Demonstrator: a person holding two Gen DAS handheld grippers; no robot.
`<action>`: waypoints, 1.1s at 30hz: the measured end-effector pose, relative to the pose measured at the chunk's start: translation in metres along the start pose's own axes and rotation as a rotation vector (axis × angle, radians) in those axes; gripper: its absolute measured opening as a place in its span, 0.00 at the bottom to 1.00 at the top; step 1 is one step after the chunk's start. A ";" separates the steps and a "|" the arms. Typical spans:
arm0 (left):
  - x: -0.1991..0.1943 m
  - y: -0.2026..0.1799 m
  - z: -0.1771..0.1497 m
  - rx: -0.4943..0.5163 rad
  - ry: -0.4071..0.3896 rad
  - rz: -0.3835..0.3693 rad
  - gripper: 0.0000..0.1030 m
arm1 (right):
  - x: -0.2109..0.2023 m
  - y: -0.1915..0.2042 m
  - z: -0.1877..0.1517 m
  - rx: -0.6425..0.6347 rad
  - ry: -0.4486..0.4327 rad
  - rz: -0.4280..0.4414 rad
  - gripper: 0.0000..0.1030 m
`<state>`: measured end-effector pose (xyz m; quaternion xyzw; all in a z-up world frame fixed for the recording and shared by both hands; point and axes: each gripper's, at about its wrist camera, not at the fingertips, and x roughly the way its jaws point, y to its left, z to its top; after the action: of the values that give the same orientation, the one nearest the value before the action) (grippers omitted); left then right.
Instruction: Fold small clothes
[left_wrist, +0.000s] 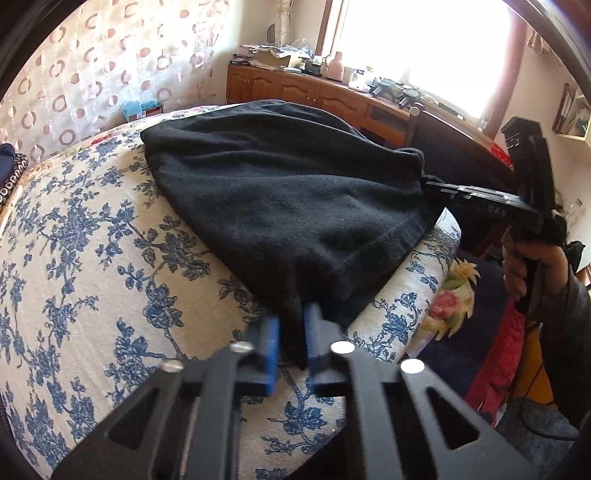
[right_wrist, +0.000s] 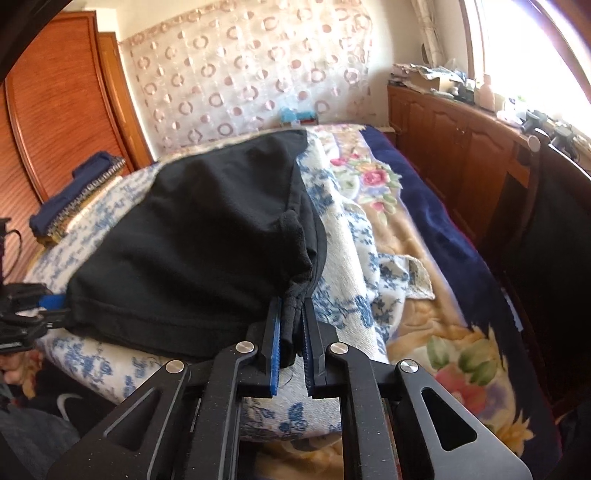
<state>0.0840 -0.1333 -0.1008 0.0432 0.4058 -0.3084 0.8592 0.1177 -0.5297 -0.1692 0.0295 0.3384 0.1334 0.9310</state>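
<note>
Pinching the soft black knit garment (left_wrist: 280, 192) on the blue-floral bedcover (left_wrist: 92, 258), the left claw (left_wrist: 290, 354) and right claw (right_wrist: 291, 343) grip thin edges; bunched fabric at lower centre could slip free when lifted.

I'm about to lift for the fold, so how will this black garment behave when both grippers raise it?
Probably floppy: the black garment drapes softly over the floral cover, so it should sag between the left gripper and right gripper. Likely light. Its fuzzy knit looks grippy, so slipping seems unlikely.
</note>
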 end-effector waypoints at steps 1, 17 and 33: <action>-0.003 0.000 0.000 0.003 -0.016 -0.001 0.01 | -0.004 0.000 0.002 0.005 -0.016 0.009 0.07; -0.048 0.054 0.107 -0.058 -0.255 0.076 0.01 | -0.019 0.003 0.103 -0.025 -0.214 0.114 0.06; 0.046 0.149 0.191 -0.131 -0.150 0.204 0.03 | 0.128 -0.001 0.227 -0.097 -0.118 0.103 0.06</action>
<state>0.3185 -0.0977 -0.0334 0.0048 0.3534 -0.1949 0.9149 0.3564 -0.4883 -0.0746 0.0098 0.2740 0.1951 0.9417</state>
